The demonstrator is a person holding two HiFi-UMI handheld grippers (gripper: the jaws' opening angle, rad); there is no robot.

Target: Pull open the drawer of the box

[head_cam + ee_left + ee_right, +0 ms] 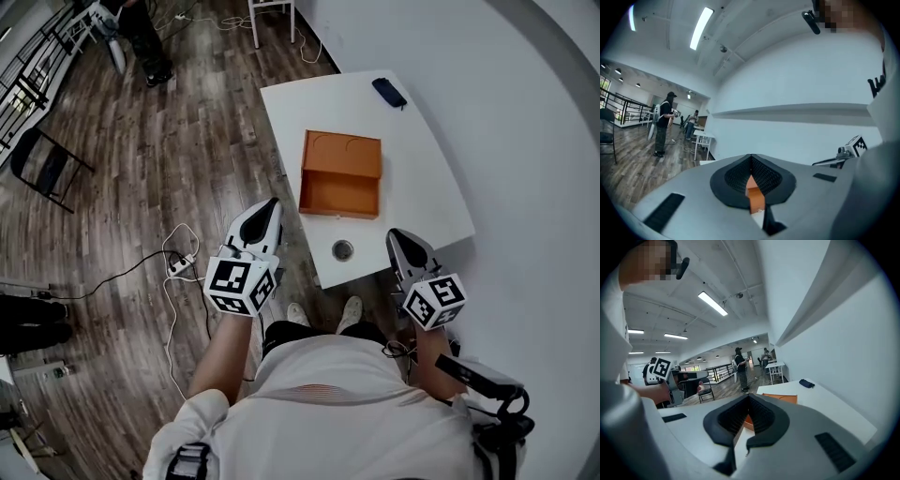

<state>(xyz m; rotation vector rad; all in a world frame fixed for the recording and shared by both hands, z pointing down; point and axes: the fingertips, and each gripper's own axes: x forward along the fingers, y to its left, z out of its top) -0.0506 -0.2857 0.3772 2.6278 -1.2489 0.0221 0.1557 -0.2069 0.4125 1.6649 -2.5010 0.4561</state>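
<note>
Looking down in the head view, we see the orange box (340,175) lying on the white table (422,187) just above the frame's centre, with a small dark object (388,92) near the table's far edge. The left gripper (271,203) sits lower left of the box, beside the table's left edge, and the right gripper (396,234) sits lower right at the near edge, both apart from the box. In the left gripper view, we find the jaws clenched together with nothing between the pads. A sliver of the box shows through the gap beneath them. In the right gripper view, the jaws likewise meet at their tips, empty, and the box lies beyond them at mid-frame.
</note>
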